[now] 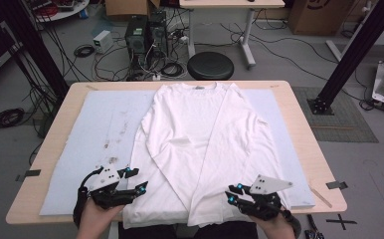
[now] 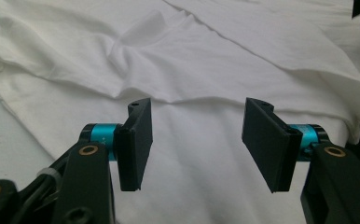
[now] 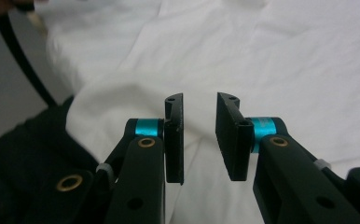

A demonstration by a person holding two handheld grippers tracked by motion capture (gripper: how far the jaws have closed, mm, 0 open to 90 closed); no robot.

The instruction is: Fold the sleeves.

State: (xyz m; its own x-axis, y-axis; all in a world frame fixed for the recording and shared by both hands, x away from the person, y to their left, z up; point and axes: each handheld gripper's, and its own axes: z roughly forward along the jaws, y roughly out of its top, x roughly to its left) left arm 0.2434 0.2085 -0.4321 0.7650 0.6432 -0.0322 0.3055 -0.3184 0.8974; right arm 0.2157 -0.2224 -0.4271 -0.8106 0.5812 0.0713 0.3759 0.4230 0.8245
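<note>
A white long-sleeved shirt (image 1: 200, 134) lies flat on the table with its collar at the far side and both sleeves folded in across the body. My left gripper (image 1: 134, 180) hovers at the shirt's near left hem. In the left gripper view, the left gripper (image 2: 197, 140) has its jaws wide apart over wrinkled cloth (image 2: 192, 70), open, pinching nothing. At the near right hem is my right gripper (image 1: 234, 192). In the right gripper view, the right gripper (image 3: 200, 140) is open with a narrow gap, and the white fabric (image 3: 262, 56) lies beyond it, not between the pads.
A pale blue mat (image 1: 90, 129), stained at its left, covers the wooden table (image 1: 31, 199). A thin wooden stick (image 1: 322, 195) lies near the right front corner. Beyond the far edge stand a black stool (image 1: 210, 64), computer towers (image 1: 145, 35) and loose cables.
</note>
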